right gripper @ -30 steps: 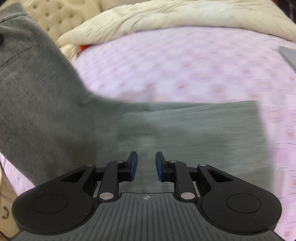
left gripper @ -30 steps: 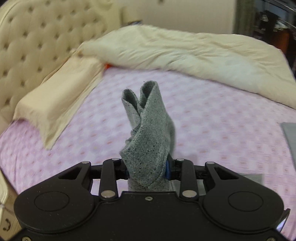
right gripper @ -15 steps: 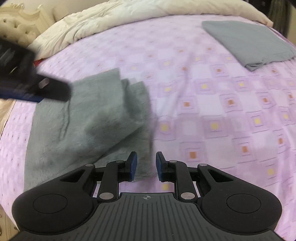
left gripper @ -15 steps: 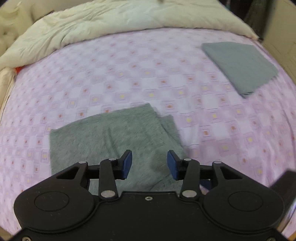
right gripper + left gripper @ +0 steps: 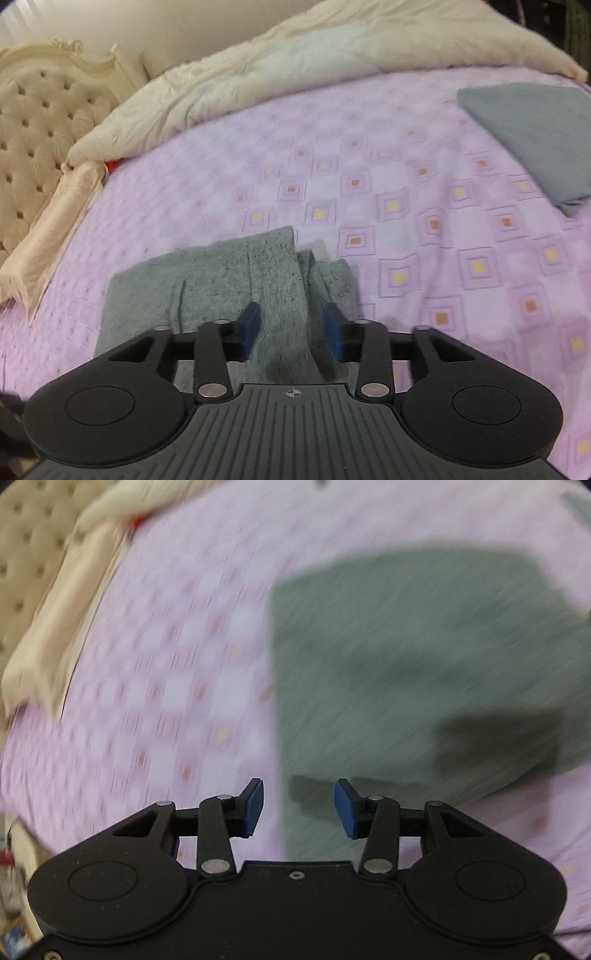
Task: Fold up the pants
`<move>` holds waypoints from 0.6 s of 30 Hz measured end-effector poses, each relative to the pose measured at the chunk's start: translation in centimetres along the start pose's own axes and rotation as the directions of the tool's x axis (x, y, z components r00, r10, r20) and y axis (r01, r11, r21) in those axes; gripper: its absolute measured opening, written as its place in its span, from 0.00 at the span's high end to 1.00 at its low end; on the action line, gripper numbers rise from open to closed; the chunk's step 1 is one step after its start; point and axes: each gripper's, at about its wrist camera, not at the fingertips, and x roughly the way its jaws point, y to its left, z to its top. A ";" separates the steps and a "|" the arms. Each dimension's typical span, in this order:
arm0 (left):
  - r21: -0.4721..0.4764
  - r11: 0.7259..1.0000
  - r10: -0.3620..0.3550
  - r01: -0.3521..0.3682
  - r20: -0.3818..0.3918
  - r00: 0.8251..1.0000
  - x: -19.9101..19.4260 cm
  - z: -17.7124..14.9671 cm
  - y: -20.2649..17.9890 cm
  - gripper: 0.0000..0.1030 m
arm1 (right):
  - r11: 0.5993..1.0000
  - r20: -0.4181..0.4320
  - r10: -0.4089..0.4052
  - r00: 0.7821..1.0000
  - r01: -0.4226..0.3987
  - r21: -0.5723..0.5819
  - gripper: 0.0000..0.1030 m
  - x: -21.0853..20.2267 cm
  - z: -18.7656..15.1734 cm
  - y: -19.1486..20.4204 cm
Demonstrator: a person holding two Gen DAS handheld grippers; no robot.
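Note:
The grey pants (image 5: 221,280) lie folded into a rough rectangle on the pink patterned bed sheet (image 5: 406,177). In the left wrist view, which is blurred, they (image 5: 406,657) fill the right half. My left gripper (image 5: 298,808) is open and empty, low over the pants' near left edge. My right gripper (image 5: 291,332) is open, its fingers standing on either side of a raised ridge of the pants at their near right end.
A cream duvet (image 5: 295,62) is bunched along the far side of the bed. A cream pillow (image 5: 48,236) and tufted headboard (image 5: 33,129) are at the left. A second folded grey garment (image 5: 532,133) lies at the far right.
The left gripper let go of the pants it held up a second ago and has swung low over their left edge. The pants now lie folded. The right gripper opened wider around a fold.

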 end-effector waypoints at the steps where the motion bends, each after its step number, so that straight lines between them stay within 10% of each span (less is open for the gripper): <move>1: -0.003 1.000 0.002 -0.002 -0.040 0.999 1.3 -0.5 0.5 0.49 | 1.000 -0.020 0.004 1.000 -0.004 -0.006 0.56 0.6 0.1 0.2; 11: -0.019 0.996 -0.090 0.089 -0.065 0.994 2.5 -2.4 4.0 0.48 | 0.996 -0.110 0.011 0.994 -0.021 -0.091 0.47 1.8 -0.4 1.6; 18: -0.125 0.992 -0.031 0.023 -0.062 0.998 1.5 -3.0 8.3 0.48 | 0.994 -0.084 0.012 0.996 -0.021 -0.104 0.46 -2.0 -2.7 2.0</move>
